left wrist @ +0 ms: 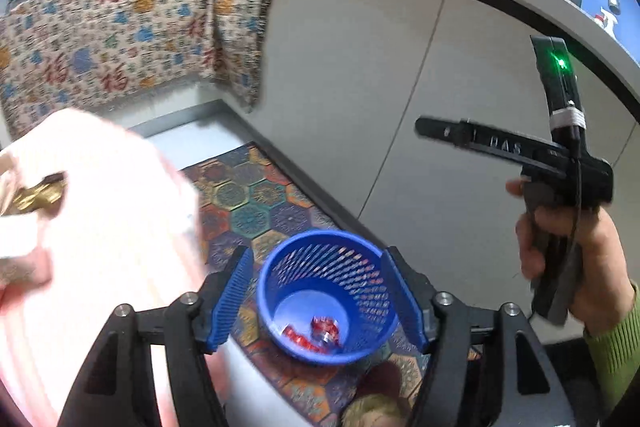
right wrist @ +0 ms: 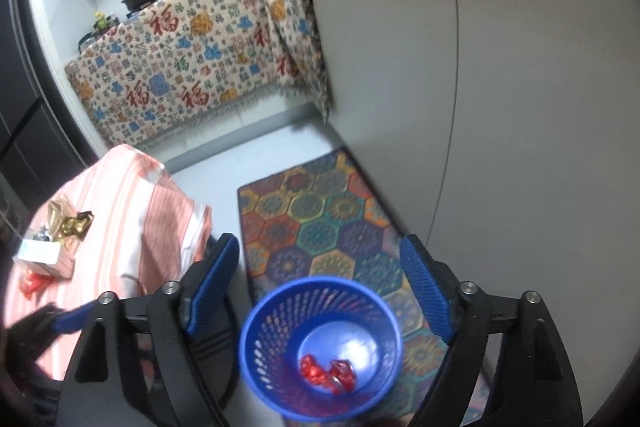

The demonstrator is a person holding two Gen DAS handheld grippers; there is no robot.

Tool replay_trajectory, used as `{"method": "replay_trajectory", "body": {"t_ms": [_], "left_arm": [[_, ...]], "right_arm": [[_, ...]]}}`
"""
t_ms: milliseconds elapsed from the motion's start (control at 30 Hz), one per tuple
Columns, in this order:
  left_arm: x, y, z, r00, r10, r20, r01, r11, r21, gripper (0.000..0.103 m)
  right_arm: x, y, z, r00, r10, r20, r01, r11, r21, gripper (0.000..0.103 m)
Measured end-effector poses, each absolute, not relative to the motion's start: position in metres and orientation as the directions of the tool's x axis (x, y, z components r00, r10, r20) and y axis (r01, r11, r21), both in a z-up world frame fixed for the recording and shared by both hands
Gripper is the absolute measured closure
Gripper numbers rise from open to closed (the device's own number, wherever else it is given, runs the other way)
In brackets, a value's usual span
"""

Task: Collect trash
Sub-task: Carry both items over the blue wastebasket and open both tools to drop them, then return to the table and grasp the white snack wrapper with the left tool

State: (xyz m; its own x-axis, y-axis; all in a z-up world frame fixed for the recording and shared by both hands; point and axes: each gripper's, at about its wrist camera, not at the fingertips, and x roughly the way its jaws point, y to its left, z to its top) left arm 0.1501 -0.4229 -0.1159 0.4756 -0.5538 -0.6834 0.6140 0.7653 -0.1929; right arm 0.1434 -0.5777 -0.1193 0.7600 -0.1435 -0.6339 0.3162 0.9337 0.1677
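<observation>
Both grippers, left gripper [left wrist: 320, 301] and right gripper [right wrist: 320, 287], hang with jaws spread and empty above the blue basket [right wrist: 256, 355], which stands on the patterned rug [right wrist: 320, 223] below them; red wrappers [right wrist: 328, 377] lie inside it.

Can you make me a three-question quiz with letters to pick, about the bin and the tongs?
1. Where does the blue plastic mesh bin stand?
A on the patterned hexagon rug
B on the counter
C on the striped table

2. What colour are the crumpled wrappers inside it?
A green
B red
C white

3. How are the right tongs?
A shut on a wrapper
B shut, empty
C open, empty

Answers: 1 A, rug shows around its base; 2 B, shiny red at the bottom; 3 C, fingers apart, nothing between.
</observation>
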Motion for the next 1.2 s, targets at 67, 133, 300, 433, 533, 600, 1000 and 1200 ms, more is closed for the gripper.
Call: {"method": "replay_trajectory", "body": {"t_ms": [67, 133, 300, 433, 533, 600, 1000, 1200], "left_arm": [[0.139, -0.394, -0.112, 0.507, -0.518, -0.689, 0.579, 0.797, -0.173, 0.034], [0.133, -0.366, -0.113, 0.538, -0.473, -0.698, 0.542, 0.828, -0.144, 0.032], [0.125, -0.288, -0.119, 0.602, -0.333, -0.726, 0.418, 0.906, -0.069, 0.029], [0.124, -0.222, -0.131, 0.622, -0.239, -0.745, 0.306, 0.951, -0.05, 0.029], [0.123, -0.18, -0.14, 0.617, -0.19, -0.763, 0.24, 0.97, -0.048, 0.029], [0.124, -0.154, -0.147, 0.608, -0.16, -0.778, 0.201, 0.979, -0.044, 0.029], [0.111, -0.034, -0.142, 0.627, -0.146, -0.765, 0.095, 0.989, -0.111, 0.029], [0.173, 0.0, -0.11, 0.668, -0.133, -0.732, 0.093, 0.991, -0.095, 0.029]], "right_arm": [[0.143, -0.565, -0.111, 0.78, -0.16, -0.606, 0.303, 0.943, 0.141, 0.014], [0.143, -0.548, -0.103, 0.803, -0.168, -0.572, 0.282, 0.953, 0.116, 0.013], [0.154, -0.485, -0.09, 0.847, -0.094, -0.523, 0.165, 0.982, 0.09, 0.009], [0.163, -0.416, -0.095, 0.843, 0.018, -0.538, 0.036, 0.995, 0.089, 0.009], [0.167, -0.359, -0.108, 0.809, 0.123, -0.575, -0.076, 0.992, 0.105, 0.009], [0.168, -0.32, -0.12, 0.771, 0.187, -0.609, -0.153, 0.982, 0.108, 0.009], [0.161, -0.185, -0.174, 0.652, 0.271, -0.708, -0.414, 0.909, -0.033, 0.009], [0.163, -0.18, -0.178, 0.64, 0.285, -0.714, -0.419, 0.908, -0.014, 0.009]]}}
